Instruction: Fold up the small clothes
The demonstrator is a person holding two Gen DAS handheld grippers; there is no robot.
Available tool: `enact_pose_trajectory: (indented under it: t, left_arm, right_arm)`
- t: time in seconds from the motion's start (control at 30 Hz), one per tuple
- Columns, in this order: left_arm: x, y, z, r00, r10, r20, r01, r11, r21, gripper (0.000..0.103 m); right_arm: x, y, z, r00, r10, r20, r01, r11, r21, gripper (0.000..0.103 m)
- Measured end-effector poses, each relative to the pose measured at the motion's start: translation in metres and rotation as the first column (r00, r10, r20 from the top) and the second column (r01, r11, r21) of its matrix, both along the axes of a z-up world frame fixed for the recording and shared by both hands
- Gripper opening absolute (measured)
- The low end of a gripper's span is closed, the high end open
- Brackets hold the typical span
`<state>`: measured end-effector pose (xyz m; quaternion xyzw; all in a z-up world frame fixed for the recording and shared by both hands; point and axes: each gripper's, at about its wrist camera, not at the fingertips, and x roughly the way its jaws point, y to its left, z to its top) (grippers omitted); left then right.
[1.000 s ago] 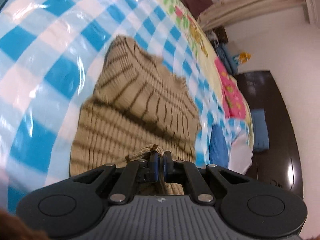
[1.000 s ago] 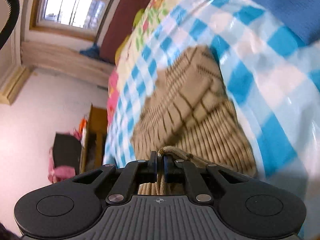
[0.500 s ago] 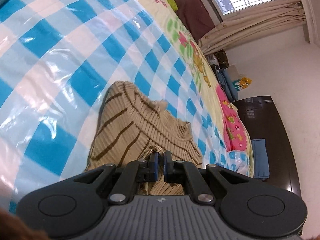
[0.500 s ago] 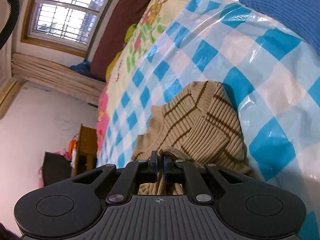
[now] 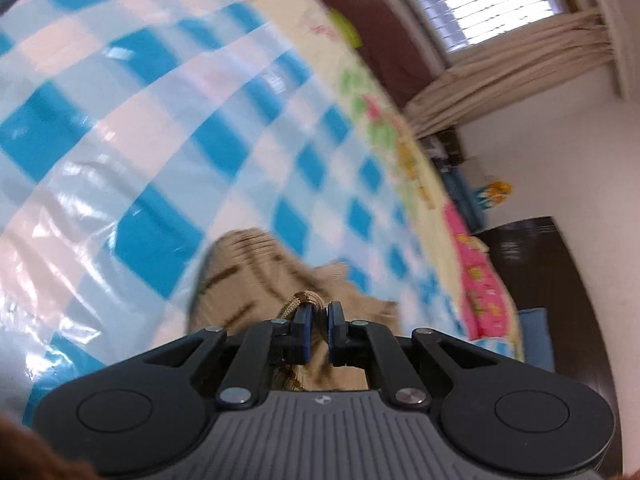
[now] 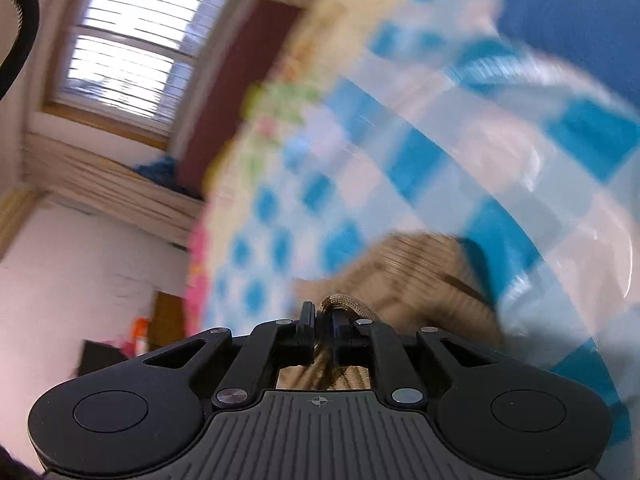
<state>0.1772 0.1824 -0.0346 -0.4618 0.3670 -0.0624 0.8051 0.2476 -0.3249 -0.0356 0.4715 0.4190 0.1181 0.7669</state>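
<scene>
A small tan knit sweater with brown stripes [image 5: 248, 276] lies on a blue-and-white checked plastic sheet [image 5: 120, 128] on a bed. My left gripper [image 5: 318, 320] is shut on a ribbed edge of the sweater, which bunches between the pads. My right gripper [image 6: 323, 322] is shut on another ribbed edge of the same sweater [image 6: 420, 268]. Both views are motion-blurred. Most of the sweater is hidden below the grippers.
A blue garment [image 6: 560, 12] lies at the far right of the sheet. A colourful quilt [image 5: 404, 136] covers the bed beyond. A window [image 6: 132, 52], curtains and dark wooden furniture [image 5: 560, 280] stand behind.
Both grippers have carried the held sweater edges forward over the garment, so less of the sweater shows ahead. Both stay shut on it, and the views have turned blurry.
</scene>
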Motion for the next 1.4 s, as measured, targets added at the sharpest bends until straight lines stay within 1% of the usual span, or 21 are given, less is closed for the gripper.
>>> enact_pose_trajectory:
  t: [0.03,0.1,0.17,0.23,0.3,0.37,0.43,0.5,0.6,0.7,0.8,0.83,0.9,0.93,1.0,1.13,1.23,1.27,1.33,1.37,1.4]
  left_arm:
    - [-0.001,0.001,-0.004,1.000,0.005,-0.012,-0.005,1.000,-0.006,0.012]
    - [-0.005,0.004,-0.006,1.000,0.007,-0.016,-0.008,1.000,-0.012,0.017]
    - [-0.009,0.007,-0.003,1.000,0.021,-0.011,-0.021,1.000,0.010,0.035]
    - [-0.013,0.012,0.002,0.999,0.048,0.000,-0.048,0.998,0.031,0.042]
    - [-0.014,0.015,0.009,0.998,0.065,0.010,-0.065,0.997,0.040,0.044]
    - [-0.015,0.014,0.015,0.998,0.048,0.028,-0.049,0.997,0.052,0.045]
    - [-0.018,0.007,0.022,0.999,0.011,0.041,-0.015,0.995,0.094,0.048]
    - [-0.019,0.000,0.025,0.999,-0.031,0.036,0.025,0.990,0.139,0.051]
    - [-0.019,-0.006,0.020,0.998,-0.064,0.002,0.062,0.980,0.190,0.051]
    - [-0.018,-0.008,0.012,0.997,-0.069,-0.027,0.073,0.977,0.201,0.051]
    - [-0.016,-0.008,0.007,0.997,-0.065,-0.043,0.072,0.974,0.217,0.051]
    - [-0.016,-0.010,0.006,0.997,-0.068,-0.046,0.077,0.969,0.233,0.051]
    - [-0.016,-0.019,0.008,0.994,-0.097,-0.045,0.106,0.948,0.299,0.051]
    - [-0.015,-0.023,0.009,0.993,-0.110,-0.044,0.118,0.938,0.327,0.051]
    - [-0.011,-0.032,0.010,0.989,-0.141,-0.037,0.145,0.922,0.360,0.051]
    - [0.001,-0.037,0.011,0.992,-0.118,-0.035,0.122,0.902,0.415,0.051]
    - [0.009,-0.042,0.011,0.990,-0.138,-0.040,0.141,0.875,0.464,0.051]
    - [0.011,-0.046,0.010,0.988,-0.149,-0.052,0.155,0.860,0.486,0.051]
    - [0.013,-0.055,0.008,0.981,-0.177,-0.083,0.193,0.814,0.548,0.048]
    - [0.014,-0.060,0.007,0.979,-0.180,-0.098,0.203,0.788,0.581,0.038]
    - [0.014,-0.064,0.007,0.978,-0.175,-0.114,0.209,0.767,0.606,0.034]
  right_arm:
    - [0.002,-0.001,-0.010,0.999,-0.017,-0.047,0.017,1.000,0.014,0.011]
    - [0.000,-0.002,-0.016,0.999,-0.004,-0.044,0.006,0.999,0.036,0.012]
    - [-0.004,-0.004,-0.010,1.000,0.014,-0.013,-0.014,1.000,0.019,0.023]
    - [-0.005,-0.007,-0.002,1.000,0.019,0.021,-0.019,1.000,-0.006,0.034]
    - [-0.005,-0.010,0.008,0.998,0.018,0.054,-0.016,0.999,-0.036,0.038]
    - [-0.005,-0.009,0.018,0.996,0.034,0.081,-0.028,0.997,-0.076,0.043]
    - [-0.006,-0.003,0.027,0.990,0.078,0.114,-0.059,0.986,-0.157,0.045]
    - [-0.003,0.006,0.030,0.983,0.133,0.123,-0.098,0.962,-0.255,0.047]
    - [0.003,0.025,0.027,0.972,0.213,0.101,-0.161,0.913,-0.376,0.047]
    - [0.015,0.046,0.019,0.956,0.287,0.065,-0.223,0.851,-0.475,0.047]
    - [0.022,0.057,0.008,0.948,0.318,0.028,-0.256,0.812,-0.525,0.046]
    - [0.022,0.059,0.006,0.947,0.321,0.022,-0.259,0.798,-0.544,0.041]
    - [0.020,0.062,0.007,0.943,0.331,0.020,-0.257,0.768,-0.587,0.031]
    - [0.019,0.063,0.007,0.942,0.335,0.020,-0.258,0.761,-0.596,0.027]
    - [0.017,0.062,0.009,0.940,0.340,0.020,-0.260,0.756,-0.601,0.024]
    - [0.018,0.059,0.009,0.942,0.336,0.022,-0.260,0.767,-0.587,0.024]
    - [0.018,0.061,0.008,0.935,0.355,0.021,-0.275,0.758,-0.591,0.027]
    - [0.018,0.062,0.008,0.933,0.359,0.021,-0.277,0.754,-0.595,0.027]
    - [0.019,0.062,0.008,0.932,0.362,0.020,-0.279,0.751,-0.598,0.027]
    - [0.020,0.062,0.008,0.932,0.363,0.020,-0.279,0.749,-0.601,0.027]
    - [0.020,0.062,0.007,0.931,0.365,0.017,-0.281,0.746,-0.603,0.027]
